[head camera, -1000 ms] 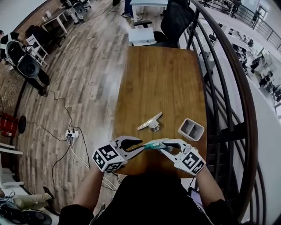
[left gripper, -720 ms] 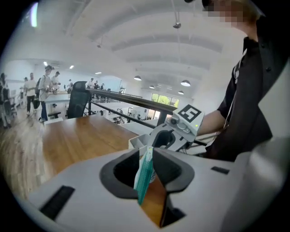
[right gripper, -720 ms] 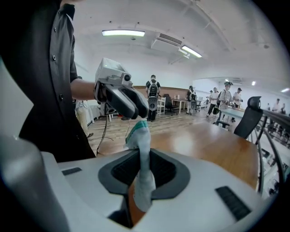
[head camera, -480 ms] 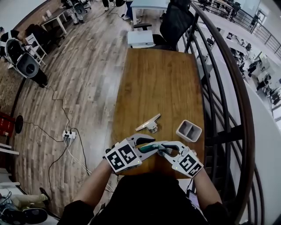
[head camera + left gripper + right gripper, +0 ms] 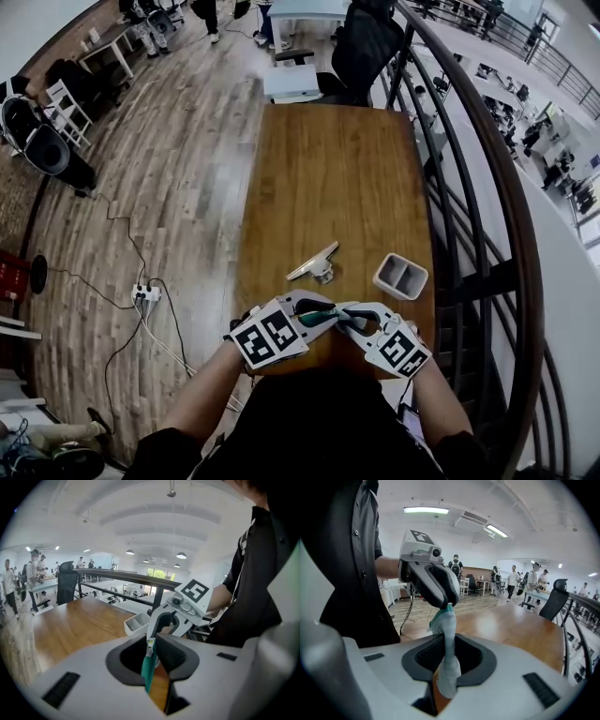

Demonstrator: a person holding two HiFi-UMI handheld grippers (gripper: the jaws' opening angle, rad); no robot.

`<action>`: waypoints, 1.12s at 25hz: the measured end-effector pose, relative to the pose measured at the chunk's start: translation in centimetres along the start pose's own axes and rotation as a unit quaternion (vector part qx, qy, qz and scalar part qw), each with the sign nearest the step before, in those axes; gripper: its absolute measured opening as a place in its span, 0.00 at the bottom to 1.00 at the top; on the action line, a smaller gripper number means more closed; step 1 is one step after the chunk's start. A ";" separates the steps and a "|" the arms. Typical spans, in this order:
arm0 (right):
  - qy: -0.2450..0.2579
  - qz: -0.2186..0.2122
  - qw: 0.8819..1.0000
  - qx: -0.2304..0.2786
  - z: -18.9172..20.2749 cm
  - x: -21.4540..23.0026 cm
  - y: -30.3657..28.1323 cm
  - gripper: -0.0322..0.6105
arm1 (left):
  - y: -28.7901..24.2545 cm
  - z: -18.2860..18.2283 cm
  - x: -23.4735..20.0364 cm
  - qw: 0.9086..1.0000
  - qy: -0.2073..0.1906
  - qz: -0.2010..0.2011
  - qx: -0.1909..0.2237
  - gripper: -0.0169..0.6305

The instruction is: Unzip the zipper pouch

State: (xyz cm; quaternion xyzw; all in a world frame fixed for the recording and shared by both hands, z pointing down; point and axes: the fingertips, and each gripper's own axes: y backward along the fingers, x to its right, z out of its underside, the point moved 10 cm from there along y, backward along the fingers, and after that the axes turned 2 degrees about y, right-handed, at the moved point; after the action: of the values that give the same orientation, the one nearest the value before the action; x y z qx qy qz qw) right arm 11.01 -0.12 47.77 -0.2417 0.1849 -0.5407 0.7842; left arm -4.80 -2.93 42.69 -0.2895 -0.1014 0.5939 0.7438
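A small teal zipper pouch [image 5: 322, 317] hangs between my two grippers, just above the near edge of the wooden table [image 5: 337, 169]. My left gripper [image 5: 317, 310] has just been closing; in the left gripper view its jaws [image 5: 151, 641] pinch the pouch's teal zipper strip [image 5: 148, 670] at the small metal slider. My right gripper [image 5: 345, 317] holds the other end. In the right gripper view its jaws [image 5: 448, 641] are shut on the pale, bunched fabric of the pouch [image 5: 449, 667], and the left gripper's fingers [image 5: 437, 587] meet the pouch's top from the far side.
A white two-compartment box [image 5: 400, 276] and a flat tan piece on a small stand [image 5: 315, 263] lie beyond the grippers. A dark railing [image 5: 473, 187] runs along the table's right side. A black office chair [image 5: 364, 45] stands at the far end, a power strip [image 5: 145, 294] on the floor.
My left gripper has moved right, up to the right gripper, and rolled so its marker cube faces up. Its jaws now close on the pouch's end. The right gripper has kept still.
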 end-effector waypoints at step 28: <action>-0.023 0.000 1.000 -0.001 0.7 -0.1 0.2 0.14 | 0.9 4.9 -1.3 0.954 0.291 0.030 0.067 0.10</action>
State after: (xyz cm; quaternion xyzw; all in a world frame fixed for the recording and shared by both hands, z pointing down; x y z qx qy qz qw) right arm 11.52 0.15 48.19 -0.2551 0.1679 -0.5349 0.7878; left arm -8.33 -2.52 46.37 -0.4024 0.1678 0.5113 0.7406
